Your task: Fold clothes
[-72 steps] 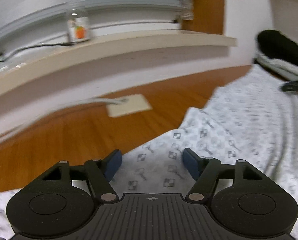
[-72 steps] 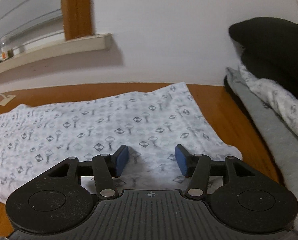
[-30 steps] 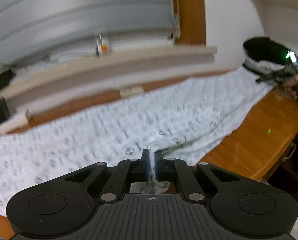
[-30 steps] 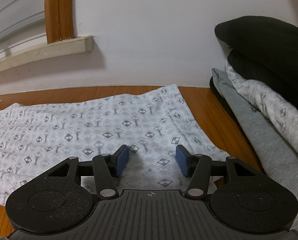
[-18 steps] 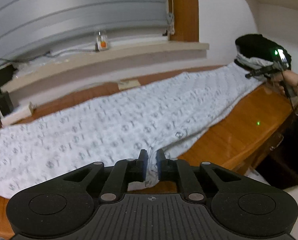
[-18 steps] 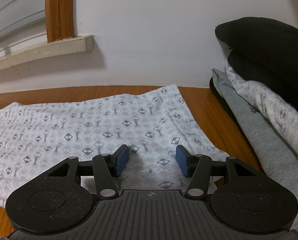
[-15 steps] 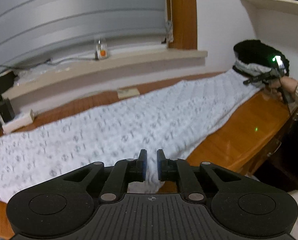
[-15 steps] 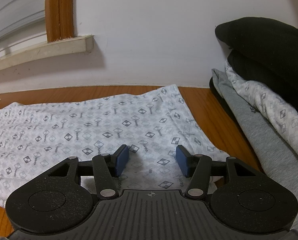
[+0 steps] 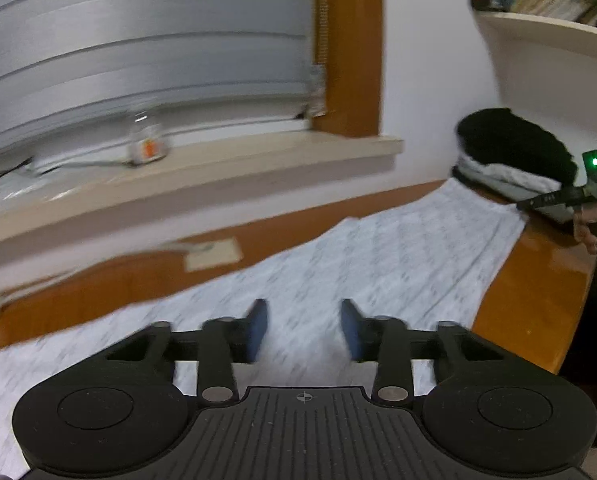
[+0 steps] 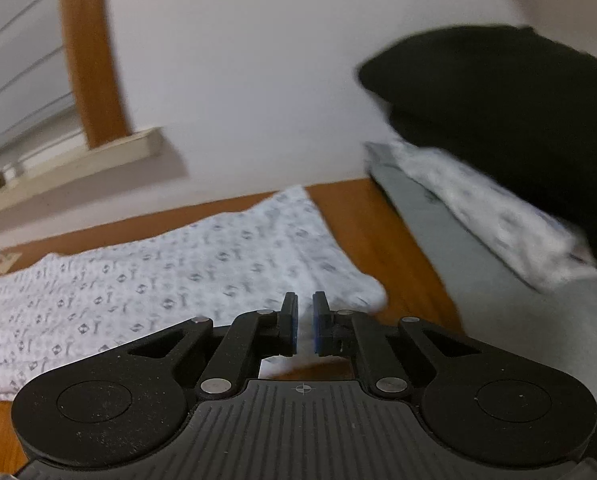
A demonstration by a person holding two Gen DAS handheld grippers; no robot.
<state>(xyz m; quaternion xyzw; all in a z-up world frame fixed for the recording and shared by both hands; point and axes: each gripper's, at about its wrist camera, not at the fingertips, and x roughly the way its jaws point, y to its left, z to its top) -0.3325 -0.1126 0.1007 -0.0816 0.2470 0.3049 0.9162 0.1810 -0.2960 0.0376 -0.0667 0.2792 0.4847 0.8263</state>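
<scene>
A white garment with a small dark print (image 9: 398, 256) lies spread lengthwise on the wooden table (image 9: 538, 292). My left gripper (image 9: 303, 329) hovers over its middle. Its jaws are opening, and only the flat cloth below shows through the gap. In the right wrist view the same garment (image 10: 178, 276) runs off to the left. My right gripper (image 10: 305, 328) is closing at its near right corner, and white fabric is pinched between the blue pads (image 10: 294, 326). The left wrist view shows a hand (image 9: 592, 232) holding that gripper at the far right.
A stack of folded clothes, black on top (image 10: 498, 100) over patterned and grey pieces, sits at the table's right end. A window sill (image 9: 226, 166) with a small bottle (image 9: 146, 146) runs behind. A beige pad (image 9: 212, 254) lies near the wall. A bookshelf (image 9: 546, 28) hangs above.
My left gripper let go of the garment's near edge, opened and moved in over the cloth. My right gripper went from open to closed on the garment's corner and tilted.
</scene>
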